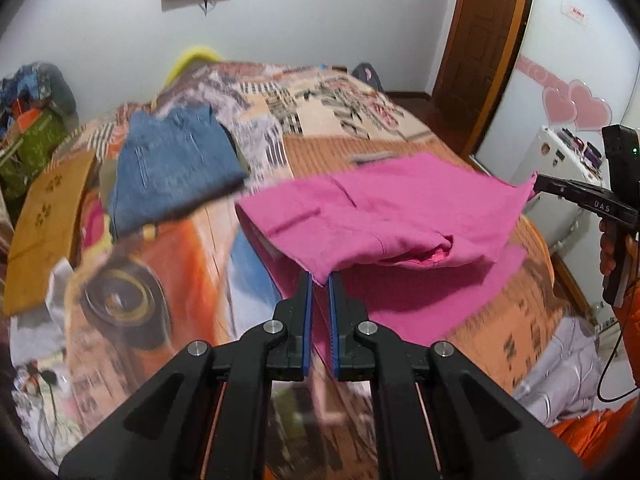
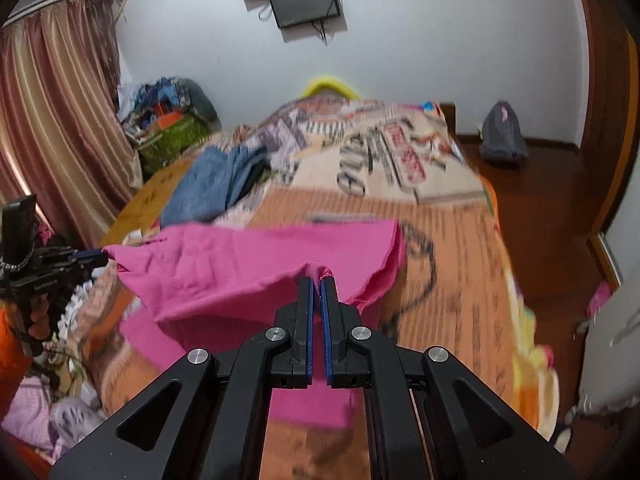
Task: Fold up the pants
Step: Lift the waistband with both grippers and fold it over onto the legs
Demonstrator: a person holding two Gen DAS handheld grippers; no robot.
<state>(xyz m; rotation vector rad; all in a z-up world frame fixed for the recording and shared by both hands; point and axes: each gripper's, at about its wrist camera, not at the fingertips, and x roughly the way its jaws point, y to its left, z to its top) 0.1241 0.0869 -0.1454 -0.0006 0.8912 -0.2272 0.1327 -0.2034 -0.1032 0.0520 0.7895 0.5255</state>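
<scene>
Above the patterned orange bedspread (image 1: 192, 264), left gripper (image 1: 320, 280) and right gripper (image 2: 317, 280) hang the bright pink cotton pants (image 1: 384, 216) by pinched corners, jaws clamped thinly, so a jerk could slip cloth free.

Each camera sits just behind its own tool, looking forward and slightly down along the fingers over the bed (image 1: 192, 248) toward the far wall. Both are close to the pink pants (image 1: 384, 216), which fill the near middle. Both views share the pants, bed, folded jeans (image 2: 212, 188) and wall screen (image 2: 304, 0).
</scene>
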